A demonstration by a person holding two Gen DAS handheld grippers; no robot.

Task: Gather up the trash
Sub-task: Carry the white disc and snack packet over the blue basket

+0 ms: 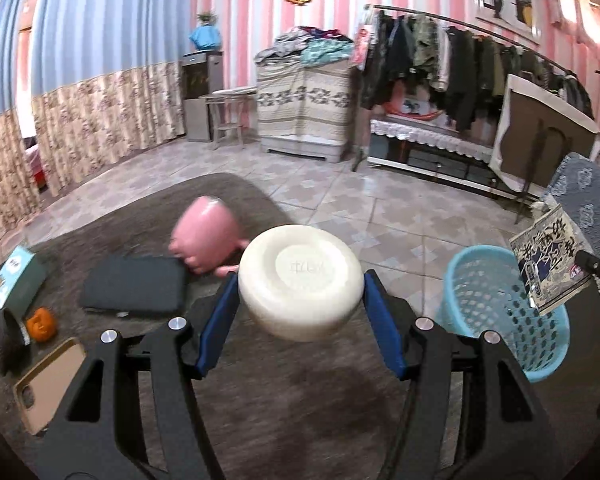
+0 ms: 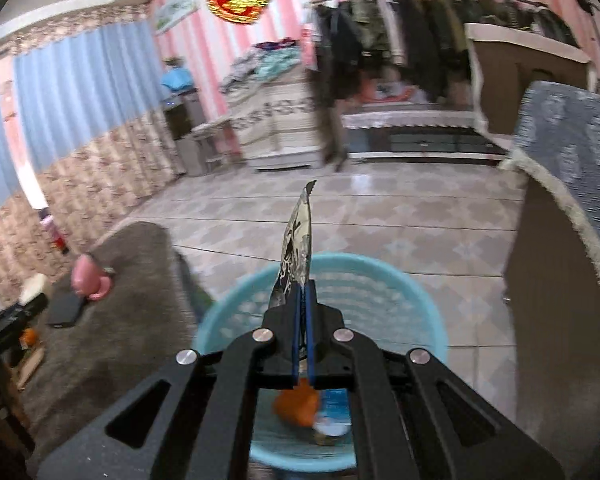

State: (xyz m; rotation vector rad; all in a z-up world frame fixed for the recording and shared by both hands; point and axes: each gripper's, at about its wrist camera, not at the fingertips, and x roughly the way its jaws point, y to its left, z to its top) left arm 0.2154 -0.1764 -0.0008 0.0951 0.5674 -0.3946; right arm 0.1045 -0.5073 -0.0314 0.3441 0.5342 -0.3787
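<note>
Right gripper (image 2: 303, 300) pinches a wrapper (image 2: 298, 240) above the bin (image 2: 412, 292), ready to drop; left gripper (image 1: 300, 280) clamps a tub (image 1: 300, 276) beside it.

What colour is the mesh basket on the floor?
Light blue basket, clearest in the left wrist view.

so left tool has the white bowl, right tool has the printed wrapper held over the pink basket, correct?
Not quite: the basket is light blue, not pink. The right wrist view shows the right tool shut on the printed wrapper directly above its rim; the pink thing is a cup on the rug. The rest holds: the left tool grips the white bowl.
</note>
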